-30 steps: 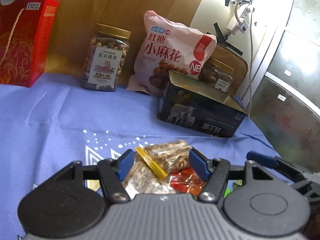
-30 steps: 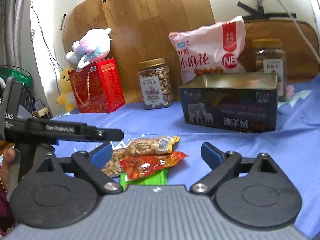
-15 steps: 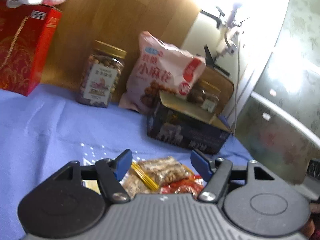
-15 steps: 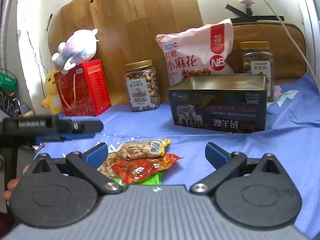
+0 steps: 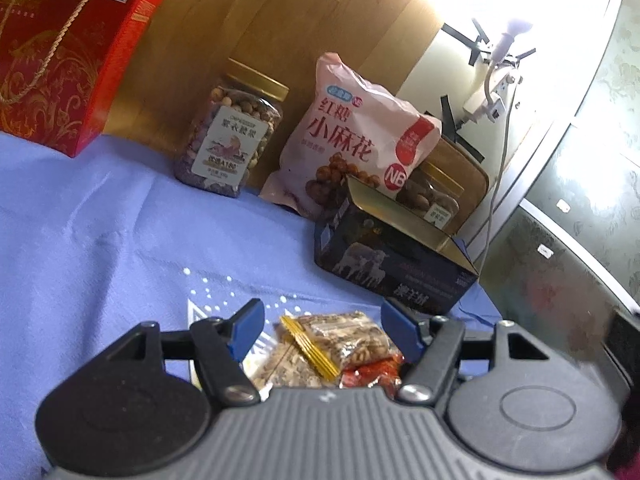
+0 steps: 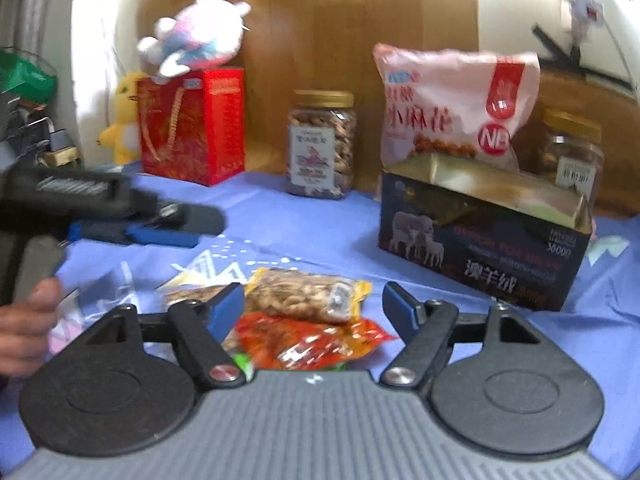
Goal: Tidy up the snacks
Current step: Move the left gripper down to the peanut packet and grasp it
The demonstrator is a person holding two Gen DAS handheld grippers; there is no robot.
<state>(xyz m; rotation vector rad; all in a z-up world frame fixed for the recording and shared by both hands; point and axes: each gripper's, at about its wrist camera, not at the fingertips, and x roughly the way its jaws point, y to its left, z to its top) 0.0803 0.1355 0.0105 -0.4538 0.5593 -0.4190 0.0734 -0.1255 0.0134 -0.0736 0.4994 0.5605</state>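
Observation:
A small pile of snack packets lies on the blue cloth: a clear peanut packet [image 6: 304,294] with yellow ends, a red packet [image 6: 304,340] under it and a green one [image 6: 240,360] at the bottom. My right gripper [image 6: 312,304] hangs just over the pile, its jaws closing with the packets between them, pads not touching. The left wrist view shows the same peanut packet [image 5: 348,340] and red packet [image 5: 372,372] below my left gripper [image 5: 324,324], which is open with gaps on both sides. An open dark tin box [image 6: 480,248] stands behind the pile to the right.
Along the wooden back wall stand a red gift box [image 6: 192,124] with a plush toy [image 6: 196,40] on top, a jar of nuts [image 6: 322,144], a pink snack bag [image 6: 452,108] and a second jar [image 6: 572,152]. A person's hand [image 6: 28,320] holds the left gripper [image 6: 160,232].
The right gripper's jaws have narrowed around the pile and it has come closer to the packets. The left gripper has rolled, so its view tilts; its opening looks the same.

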